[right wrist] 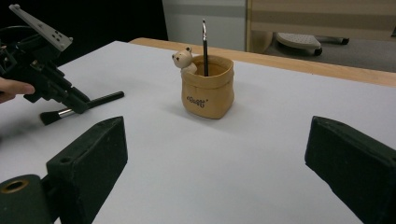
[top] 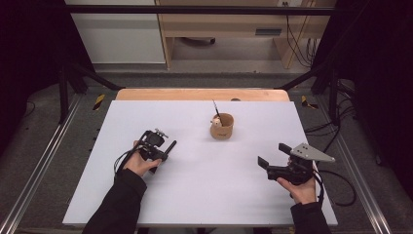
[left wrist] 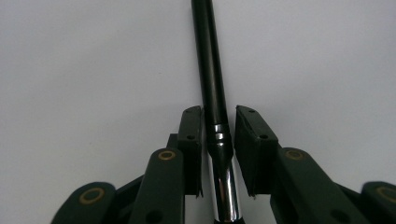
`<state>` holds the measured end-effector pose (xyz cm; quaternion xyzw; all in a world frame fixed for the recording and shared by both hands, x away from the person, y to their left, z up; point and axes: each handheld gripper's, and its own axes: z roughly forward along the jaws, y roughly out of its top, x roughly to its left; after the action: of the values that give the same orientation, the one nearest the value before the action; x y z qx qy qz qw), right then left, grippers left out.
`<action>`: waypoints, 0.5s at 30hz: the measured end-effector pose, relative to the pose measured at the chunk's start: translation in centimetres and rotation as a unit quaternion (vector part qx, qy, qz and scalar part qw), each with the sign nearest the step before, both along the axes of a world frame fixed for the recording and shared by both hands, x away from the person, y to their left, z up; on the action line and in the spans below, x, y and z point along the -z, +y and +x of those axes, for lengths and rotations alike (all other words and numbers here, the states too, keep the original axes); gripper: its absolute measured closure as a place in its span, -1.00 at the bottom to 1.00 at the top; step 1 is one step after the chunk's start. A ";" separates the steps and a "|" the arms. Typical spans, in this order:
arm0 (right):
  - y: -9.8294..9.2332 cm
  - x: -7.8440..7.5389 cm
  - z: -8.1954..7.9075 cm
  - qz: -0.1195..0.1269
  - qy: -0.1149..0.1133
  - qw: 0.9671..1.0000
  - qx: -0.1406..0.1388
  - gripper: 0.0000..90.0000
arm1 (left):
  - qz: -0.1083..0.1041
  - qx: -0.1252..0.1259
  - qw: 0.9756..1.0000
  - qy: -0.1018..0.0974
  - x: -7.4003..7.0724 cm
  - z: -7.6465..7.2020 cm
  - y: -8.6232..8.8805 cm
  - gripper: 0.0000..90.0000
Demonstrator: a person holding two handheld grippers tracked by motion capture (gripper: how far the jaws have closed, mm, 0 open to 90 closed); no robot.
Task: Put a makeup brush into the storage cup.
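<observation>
The makeup brush (left wrist: 212, 93) lies flat on the white table (top: 195, 195), between the jaws of your left gripper (top: 157, 146). In the left gripper view its black handle runs up toward 12 o'clock and its chrome ferrule sits low between the two pads. The left pad lies against the handle, while a thin gap shows at the right pad, so you cannot tell whether the jaws are clamped or merely closing around it. In the right gripper view the brush (right wrist: 79, 108) rests on the surface, with its dark bristle end to the left of your left gripper (right wrist: 70, 100) and its handle tip to the right.

In the high view the tan pouch-shaped holder (top: 222, 127) stands upright at about 2 o'clock from your left gripper, well apart from it. A small bear figure (right wrist: 183, 59) sits at its rim, and one thin black brush (right wrist: 204, 46) stands in it.

Your right gripper (top: 272, 158) hovers at about 4 o'clock from the holder, with its jaws wide apart and holding nothing.

Bare table surface lies between both grippers and the holder. The wooden far edge (top: 202, 94) runs at 12 o'clock beyond the holder. Your left gripper sits well in from the left edge; your right hand (top: 302, 187) is near the right edge.
</observation>
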<state>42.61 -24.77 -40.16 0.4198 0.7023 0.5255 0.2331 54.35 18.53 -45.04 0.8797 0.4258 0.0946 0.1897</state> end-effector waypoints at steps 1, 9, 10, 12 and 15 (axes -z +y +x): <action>0.1 0.0 0.0 0.002 0.000 1.000 0.000 -0.86 | 0.000 0.000 1.000 0.001 0.0 0.0 0.0 0.60; 0.1 0.0 0.0 -0.001 0.001 1.000 -0.001 -0.86 | 0.001 0.004 1.000 0.000 0.0 -0.1 -0.1 0.72; 0.1 0.0 0.0 -0.001 0.001 1.000 -0.001 -0.86 | 0.002 0.006 1.000 -0.001 0.0 -0.1 -0.2 0.72; 0.1 0.0 0.0 -0.001 0.001 1.000 0.000 -0.86 | 0.002 0.006 1.000 -0.002 0.0 -0.1 -0.2 0.73; 0.0 0.0 0.0 -0.001 0.001 1.000 0.000 -0.86 | 0.006 0.012 1.000 -0.004 0.0 -0.1 -0.2 0.73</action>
<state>42.65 -24.72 -40.20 0.4205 0.7030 0.5242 0.2328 54.23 18.32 -45.03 0.8854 0.4138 0.0986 0.1875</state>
